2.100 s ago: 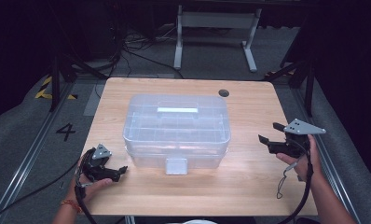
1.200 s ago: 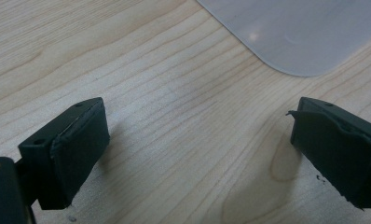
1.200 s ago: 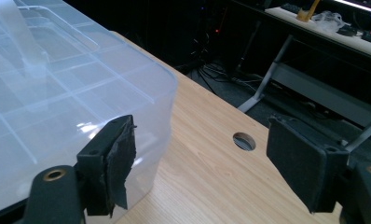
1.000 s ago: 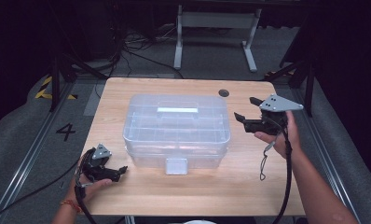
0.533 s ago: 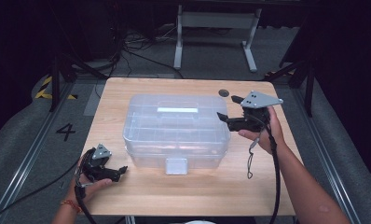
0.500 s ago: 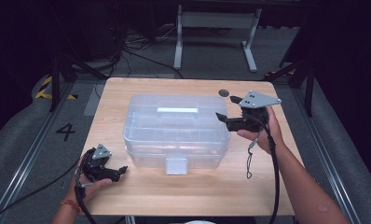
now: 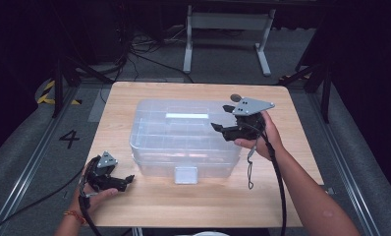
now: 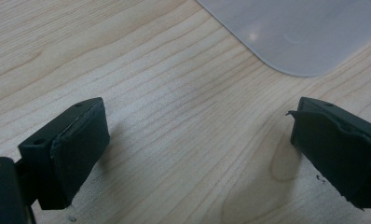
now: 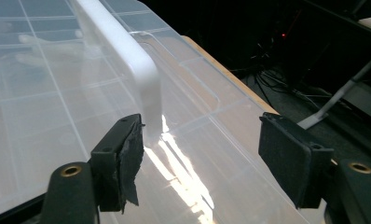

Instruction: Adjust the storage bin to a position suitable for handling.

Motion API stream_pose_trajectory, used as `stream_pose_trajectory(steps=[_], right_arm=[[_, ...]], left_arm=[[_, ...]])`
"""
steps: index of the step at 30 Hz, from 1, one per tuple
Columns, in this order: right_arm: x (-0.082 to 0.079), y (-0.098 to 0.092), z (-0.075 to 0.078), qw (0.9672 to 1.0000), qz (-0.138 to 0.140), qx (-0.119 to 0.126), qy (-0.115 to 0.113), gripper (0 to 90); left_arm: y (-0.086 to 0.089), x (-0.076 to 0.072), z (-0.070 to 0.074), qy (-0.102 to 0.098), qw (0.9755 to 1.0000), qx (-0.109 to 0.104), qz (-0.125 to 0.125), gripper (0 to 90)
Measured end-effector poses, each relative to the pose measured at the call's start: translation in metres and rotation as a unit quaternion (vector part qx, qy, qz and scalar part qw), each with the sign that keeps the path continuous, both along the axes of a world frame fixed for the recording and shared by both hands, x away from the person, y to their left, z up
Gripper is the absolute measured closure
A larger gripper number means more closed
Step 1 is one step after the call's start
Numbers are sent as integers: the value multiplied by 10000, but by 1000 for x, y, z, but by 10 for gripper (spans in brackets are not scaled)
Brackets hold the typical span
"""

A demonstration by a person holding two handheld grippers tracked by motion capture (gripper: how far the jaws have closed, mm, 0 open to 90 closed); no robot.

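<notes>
Moved: right gripper (image 7: 222, 118) came in from the table's right edge over the box (image 7: 183, 137), jaws just closing a little, nothing gripped | box mid-table, lid on | handle (image 9: 141, 70) ungrasped, by one pad | left gripper (image 7: 127, 180) resting open, empty | progress: early

Clear plastic box (image 7: 183, 142) with white handle (image 9: 127, 60); pale wood-grain desk (image 7: 301, 147); black claws, left claw (image 8: 197, 154), right claw (image 9: 200, 158).
</notes>
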State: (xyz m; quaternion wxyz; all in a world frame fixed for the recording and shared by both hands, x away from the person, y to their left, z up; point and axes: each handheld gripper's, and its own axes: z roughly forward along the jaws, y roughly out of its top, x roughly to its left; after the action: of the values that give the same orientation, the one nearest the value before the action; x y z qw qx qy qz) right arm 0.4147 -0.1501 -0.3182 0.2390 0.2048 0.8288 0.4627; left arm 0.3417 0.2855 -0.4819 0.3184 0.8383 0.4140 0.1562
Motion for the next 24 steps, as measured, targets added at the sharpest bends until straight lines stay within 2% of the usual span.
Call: stream_pose_trajectory(steps=[5,8,10,12,15,18,20,22,24], right_arm=[[3,9,1,9999,119,4,52,348],[5,15,1,9997,223,-40,100,390],[7,20,0,9995,243,-207,88,432],[9,20,1,9993,256,-238,106,443],[9,22,3,9989,355,-282,130,500],[9,26,5,9982,411,-425,109,536],[9,27,8,9980,467,-416,113,572],[9,30,10,9980,505,-343,182,631],[8,35,9,9974,543,-452,147,690]], left_arm=[[0,0,0,-1,10000,-11,6,47],[0,0,0,0,10000,-8,8,47],[0,0,0,0,10000,-10,10,47],[0,0,0,8,10000,-5,4,47],[0,0,0,8,10000,-7,5,47],[0,0,0,3,10000,-2,0,47],[0,0,0,3,10000,-4,0,47],[0,0,0,6,10000,-2,3,47],[0,0,0,1,10000,-5,3,47]])
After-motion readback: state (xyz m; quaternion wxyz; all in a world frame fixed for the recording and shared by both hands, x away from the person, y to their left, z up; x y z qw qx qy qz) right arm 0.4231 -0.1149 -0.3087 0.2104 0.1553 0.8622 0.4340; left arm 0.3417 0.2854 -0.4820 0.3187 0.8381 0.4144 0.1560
